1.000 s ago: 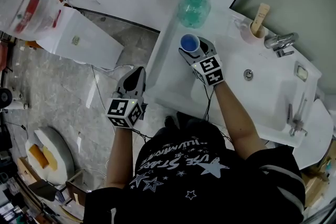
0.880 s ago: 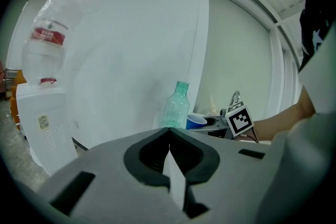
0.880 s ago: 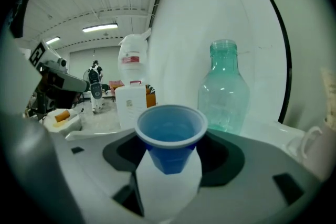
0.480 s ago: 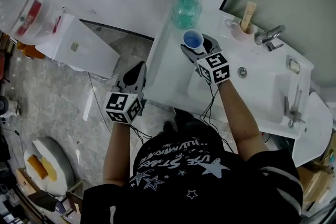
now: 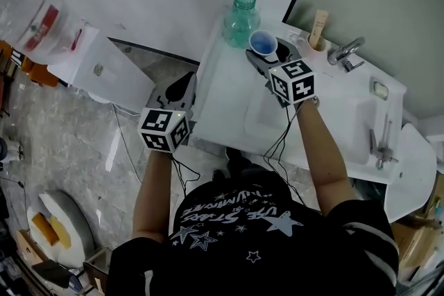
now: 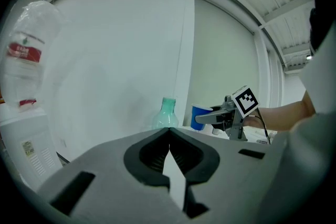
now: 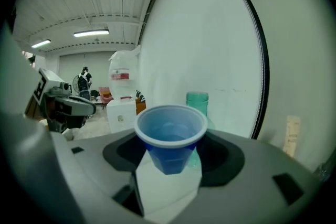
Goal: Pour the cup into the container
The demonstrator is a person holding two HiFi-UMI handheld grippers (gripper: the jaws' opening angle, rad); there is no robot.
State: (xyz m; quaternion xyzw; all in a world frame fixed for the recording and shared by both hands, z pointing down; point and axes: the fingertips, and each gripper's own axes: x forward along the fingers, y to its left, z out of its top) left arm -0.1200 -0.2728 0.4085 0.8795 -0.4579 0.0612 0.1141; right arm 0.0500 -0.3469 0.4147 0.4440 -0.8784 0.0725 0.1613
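A blue plastic cup (image 5: 263,44) with liquid in it is upright in my right gripper (image 5: 266,52), which is shut on it and holds it above the white counter (image 5: 222,90). Just left of the cup and a little further back stands the green glass bottle (image 5: 241,16), its mouth open. In the right gripper view the cup (image 7: 169,131) fills the space between the jaws, with the bottle (image 7: 198,99) right behind it. My left gripper (image 5: 186,82) is shut and empty, off the counter's left edge. The left gripper view shows the bottle (image 6: 166,112) and the cup (image 6: 199,116) ahead.
A sink basin (image 5: 340,123) with a faucet (image 5: 345,52) lies right of the cup. A pink cup (image 5: 316,39) with a wooden stick stands by the mirror. A white box (image 5: 104,67) with a plastic bag on it stands on the floor at the left.
The right gripper has lifted the blue cup off the counter and brought it closer to the bottle's mouth. The left gripper has risen a little too.
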